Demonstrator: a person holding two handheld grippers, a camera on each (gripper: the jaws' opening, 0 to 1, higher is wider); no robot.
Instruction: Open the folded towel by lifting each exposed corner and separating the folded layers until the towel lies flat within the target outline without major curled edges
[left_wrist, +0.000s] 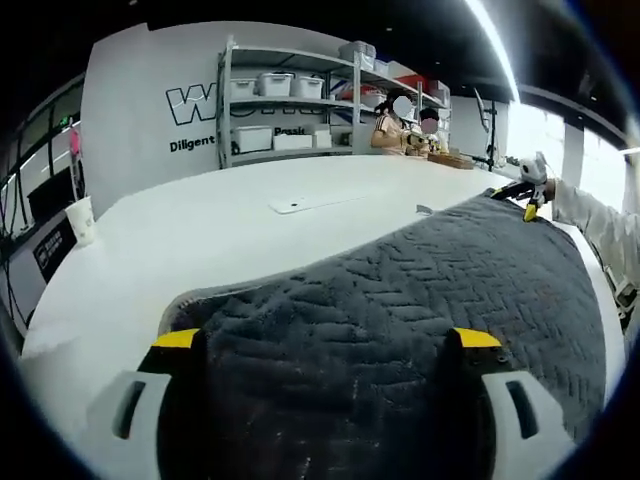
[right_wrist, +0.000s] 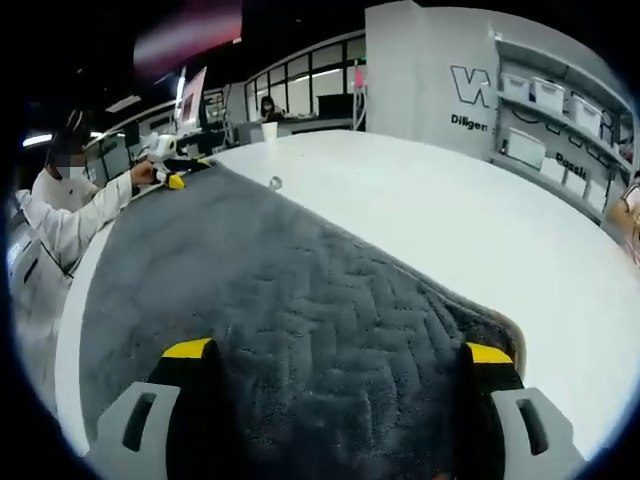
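We see the towel (left_wrist: 420, 300) spread on the tabletop (left_wrist: 200, 240), reaching from between the left hand-held gripper (left_wrist: 327, 345)'s jaws to the right hand-held gripper (left_wrist: 530, 190) at its far corner. Beyond the left hand-held gripper stands a shelf unit (left_wrist: 300, 100); a cup (left_wrist: 82, 220) stands at the tabletop's far-left edge.

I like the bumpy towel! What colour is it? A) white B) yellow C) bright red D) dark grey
D: the towel spread on the white table is dark grey with a zigzag pattern, also seen in the right gripper view.
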